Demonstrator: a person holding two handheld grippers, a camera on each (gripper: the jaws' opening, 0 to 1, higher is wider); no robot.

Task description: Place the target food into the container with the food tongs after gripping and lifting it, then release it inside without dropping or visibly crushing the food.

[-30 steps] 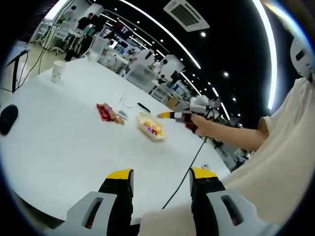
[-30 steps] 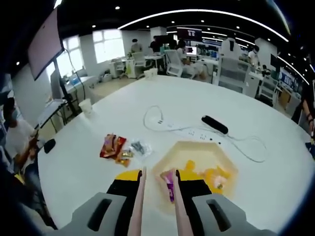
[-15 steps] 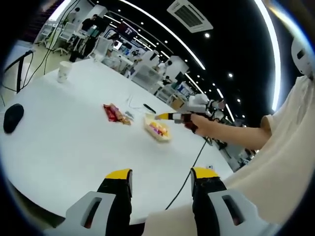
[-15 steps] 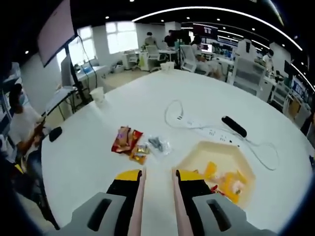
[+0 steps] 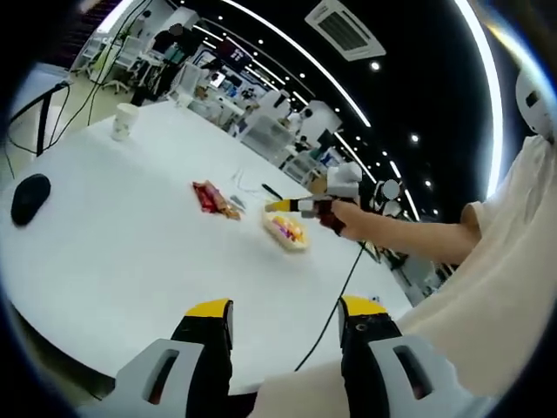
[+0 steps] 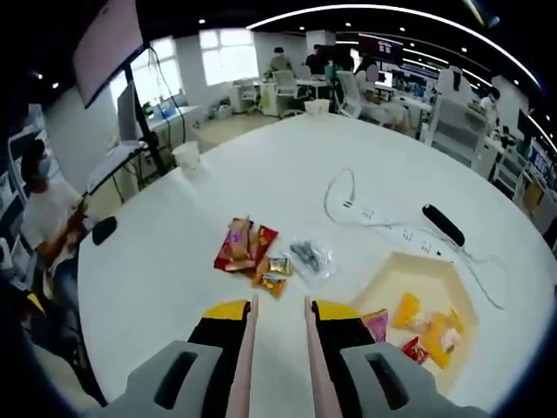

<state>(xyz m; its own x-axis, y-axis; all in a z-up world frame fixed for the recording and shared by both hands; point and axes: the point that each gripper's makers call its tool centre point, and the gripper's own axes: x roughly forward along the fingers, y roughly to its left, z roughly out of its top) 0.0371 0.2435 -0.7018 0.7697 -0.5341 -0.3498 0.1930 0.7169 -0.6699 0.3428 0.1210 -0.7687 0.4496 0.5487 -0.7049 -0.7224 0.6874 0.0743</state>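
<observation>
Several small wrapped snacks [image 6: 252, 251] lie on the white surface [image 6: 174, 261] beside the yellow container [image 6: 418, 305]; they look light and crinkly, so the empty, parted tongs [image 6: 277, 306] should pinch one's middle softly.

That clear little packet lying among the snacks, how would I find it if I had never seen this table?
Start at the big white table and find the pale yellow six-sided container near the tongs. Left of it lies a small cluster of wrappers, the red packets farthest from the container. The clear packet is the nearest to the container, see-through with dark grey contents, while its neighbours are red and orange.
</observation>
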